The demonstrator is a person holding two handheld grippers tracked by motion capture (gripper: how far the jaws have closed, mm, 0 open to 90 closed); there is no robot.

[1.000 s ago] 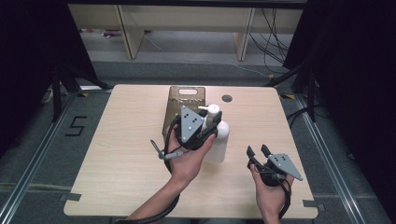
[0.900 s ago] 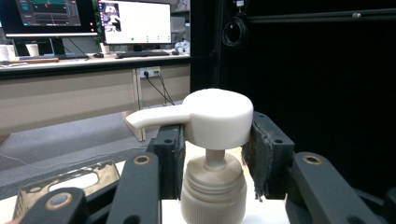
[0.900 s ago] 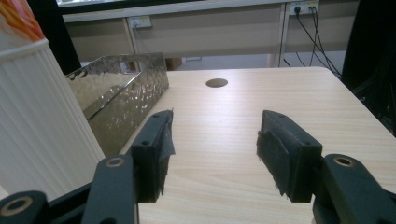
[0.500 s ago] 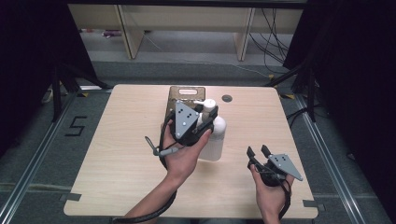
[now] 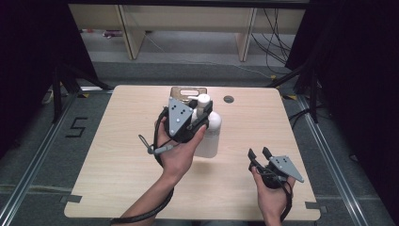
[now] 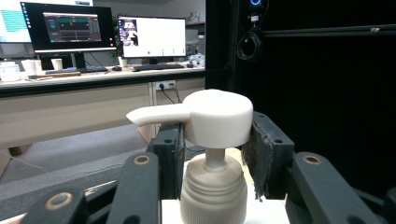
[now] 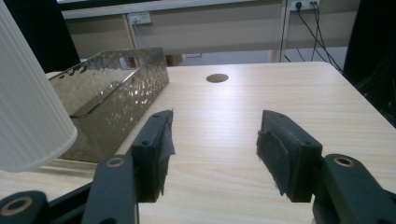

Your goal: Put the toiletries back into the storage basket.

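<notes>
My left gripper is shut on a white pump bottle, its jaws closed on either side of the pump head and neck. A hand holds it near the table's middle. In the right gripper view the ribbed bottle hangs at the left with its base slightly above the wood. My right gripper rests near the front right of the table, open with nothing between its pads.
A dark hammered-metal tray sits at the back middle of the wooden table, just behind the bottle, and it looks empty in the right gripper view. A round cable hole lies right of the tray.
The left gripper has carried the bottle a little to the left and farther back, closer to the tray. The right gripper has stayed put.
</notes>
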